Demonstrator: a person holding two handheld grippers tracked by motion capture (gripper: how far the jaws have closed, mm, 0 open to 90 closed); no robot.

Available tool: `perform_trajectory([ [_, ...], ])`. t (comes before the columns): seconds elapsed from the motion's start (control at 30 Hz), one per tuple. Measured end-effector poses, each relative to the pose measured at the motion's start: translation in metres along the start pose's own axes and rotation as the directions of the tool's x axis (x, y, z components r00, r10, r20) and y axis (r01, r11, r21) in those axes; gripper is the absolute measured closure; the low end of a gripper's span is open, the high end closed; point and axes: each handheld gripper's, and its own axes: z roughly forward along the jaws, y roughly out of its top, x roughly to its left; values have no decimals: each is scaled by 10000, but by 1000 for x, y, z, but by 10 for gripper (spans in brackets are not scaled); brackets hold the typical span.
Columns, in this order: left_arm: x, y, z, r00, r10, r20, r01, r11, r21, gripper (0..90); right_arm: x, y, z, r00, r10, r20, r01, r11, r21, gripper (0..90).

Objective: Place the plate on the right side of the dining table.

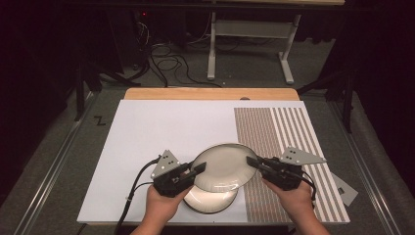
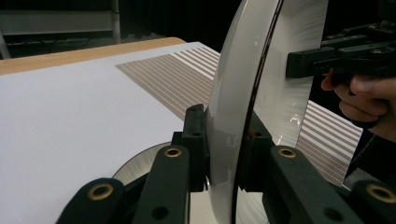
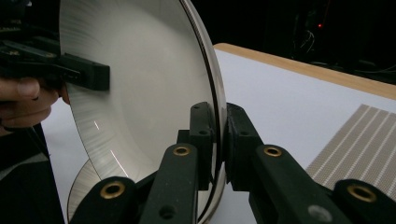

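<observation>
Upper plate (image 1: 222, 166) is pinched at opposite edges by both grippers, held above the desk (image 1: 147, 132) near its front edge. L gripper (image 1: 195, 170) clamps the plate's left rim; in the left gripper view its jaws press on either side of the rim w/ the plate (image 2: 243, 93) edge-on between them. R gripper (image 1: 254, 163) bites the right rim; in the right gripper view the jaws are closed on the rim and the plate's hollow face (image 3: 140, 84) runs off toward the other gripper (image 3: 70, 70). Plate looks tilted, far edge higher, though the high view is too small to be sure. Just below it a second plate (image 1: 208, 199) lies flat on the white sheet, partly covered by the held one. To the right, a striped mat (image 1: 274, 132) on the desk.
</observation>
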Motion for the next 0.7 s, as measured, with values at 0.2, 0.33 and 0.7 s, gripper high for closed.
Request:
perform_trajectory([
  [0.2,-10,8,23,10000,-17,77,15,9997,263,767,-17,-7,-15,9989,399,239,-395,9990,-191,842],
  [0.33,-16,14,37,10000,63,52,-66,9989,465,767,-29,-12,-24,9969,686,372,-677,9974,-263,839],
  [0.7,-28,26,66,9999,39,-149,-29,9975,708,744,-46,-14,-40,9912,890,975,-869,9959,-255,835],
])
